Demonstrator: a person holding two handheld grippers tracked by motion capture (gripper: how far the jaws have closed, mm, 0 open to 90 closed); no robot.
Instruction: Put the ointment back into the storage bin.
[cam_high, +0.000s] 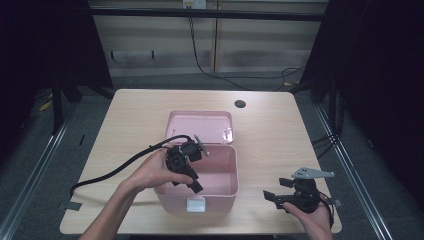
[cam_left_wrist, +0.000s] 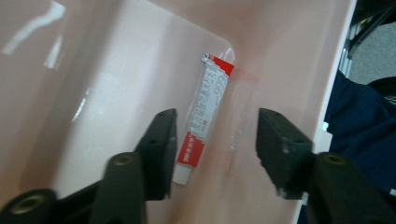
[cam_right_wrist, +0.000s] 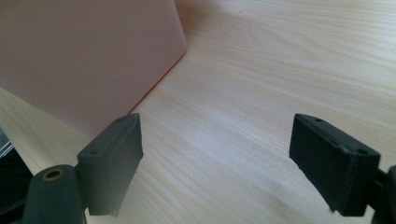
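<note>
We see left gripper (cam_high: 192, 180) inside pink box (cam_high: 220, 192), fingers apart over red-white tube (cam_left_wrist: 204, 116). Right gripper (cam_high: 280, 195) beside box on bench (cam_high: 270, 135), fingers spread, empty.

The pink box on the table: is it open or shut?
Open. The pink box has its lid tipped back, and a tube lies inside.
</note>
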